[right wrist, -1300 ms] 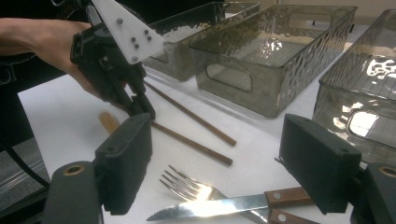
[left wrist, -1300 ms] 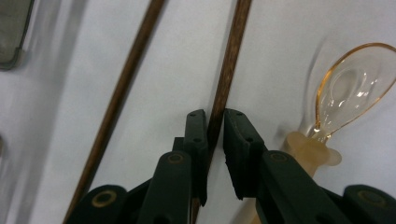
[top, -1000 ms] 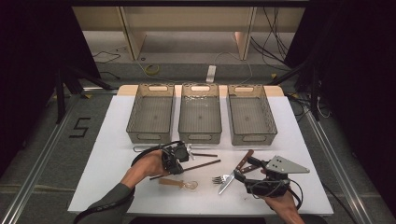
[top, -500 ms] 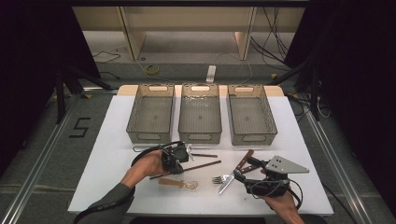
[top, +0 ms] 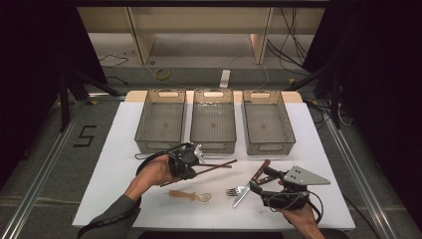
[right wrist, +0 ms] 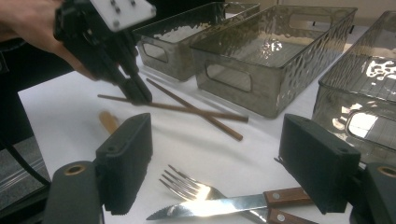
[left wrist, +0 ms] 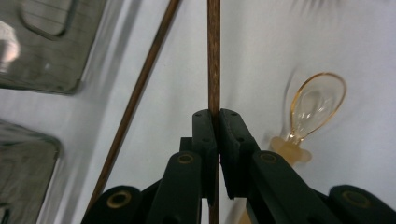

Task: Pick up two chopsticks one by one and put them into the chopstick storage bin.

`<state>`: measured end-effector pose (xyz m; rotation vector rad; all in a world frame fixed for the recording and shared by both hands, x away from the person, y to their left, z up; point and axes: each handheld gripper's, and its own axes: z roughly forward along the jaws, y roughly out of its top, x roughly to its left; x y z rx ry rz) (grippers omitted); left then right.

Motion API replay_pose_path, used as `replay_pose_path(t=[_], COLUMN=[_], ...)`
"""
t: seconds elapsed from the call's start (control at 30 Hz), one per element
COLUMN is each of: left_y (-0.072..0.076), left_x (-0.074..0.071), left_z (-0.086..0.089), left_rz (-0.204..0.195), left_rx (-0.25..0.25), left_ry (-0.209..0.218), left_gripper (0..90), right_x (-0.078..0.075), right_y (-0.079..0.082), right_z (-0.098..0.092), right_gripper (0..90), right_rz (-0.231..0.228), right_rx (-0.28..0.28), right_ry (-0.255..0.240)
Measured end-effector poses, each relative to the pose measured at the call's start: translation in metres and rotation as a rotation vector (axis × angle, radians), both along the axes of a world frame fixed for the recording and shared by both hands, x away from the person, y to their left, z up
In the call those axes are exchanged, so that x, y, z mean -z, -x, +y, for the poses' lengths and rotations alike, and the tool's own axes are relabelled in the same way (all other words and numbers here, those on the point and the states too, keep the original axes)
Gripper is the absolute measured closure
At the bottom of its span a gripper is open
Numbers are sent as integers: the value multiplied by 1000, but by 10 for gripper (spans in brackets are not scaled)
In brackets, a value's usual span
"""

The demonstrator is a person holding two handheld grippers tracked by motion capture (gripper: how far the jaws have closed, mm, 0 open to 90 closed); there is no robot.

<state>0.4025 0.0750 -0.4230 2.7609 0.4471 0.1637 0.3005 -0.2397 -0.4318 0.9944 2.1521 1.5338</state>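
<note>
- Left tool (top: 195, 160): jaws clenched on one thin dark-brown wooden chopstick (left wrist: 214, 56); in the left gripper view the stick runs straight up from between the two black pads, pinched part-way along its length, with more of it passing back under the jaws.
- Held chopstick in the high view (top: 219, 168): it juts out to the right of the left tool and lies just in front of the middle clear plastic bin (top: 214, 121).
- Second dark-brown chopstick (left wrist: 140, 88): loose on the white surface (top: 318, 149), beside the held one and at a slant to it, outside the jaws. In the right gripper view the two sticks cross near the left tool's tip; I cannot tell whether they touch.
- Pale amber translucent plastic spoon (top: 191, 195): on the surface, nearer the person than the left tool and just beside the held chopstick's near end; not touched by the jaws.
- Right tool (right wrist: 217, 163): jaws released, standing wide apart with nothing between the pads. It hovers well to the right of the middle bin's front.
- Steel fork (right wrist: 187, 186) and wooden-handled steel knife (right wrist: 219, 205): lying together on the surface, right below the right tool's open jaws; not gripped.
- Three clear plastic bins stand in a row; the middle one has the left bin (top: 161, 119) and right bin (top: 266, 121) on either side.
</note>
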Motion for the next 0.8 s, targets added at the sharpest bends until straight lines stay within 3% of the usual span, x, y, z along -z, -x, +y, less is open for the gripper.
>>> replay_pose_path(t=[0.27, 0.43, 0.53, 0.8], left_y=[-4, -10, -16, -41], left_x=[-21, -38, -46, -60], left_z=[14, 31, 42, 60], left_rz=[-21, -54, -83, -117], left_rx=[-71, -144, -196, -297], left_ry=[93, 139, 170, 219], left_gripper=[847, 847, 846, 847], right_x=[0, 0, 0, 0], right_y=[0, 0, 0, -1], right_z=[0, -1, -1, -2], right_gripper=[265, 265, 265, 265], right_rz=[-1, -1, 2, 4], right_rx=[2, 4, 4, 6], right_ry=[-4, -7, -5, -9])
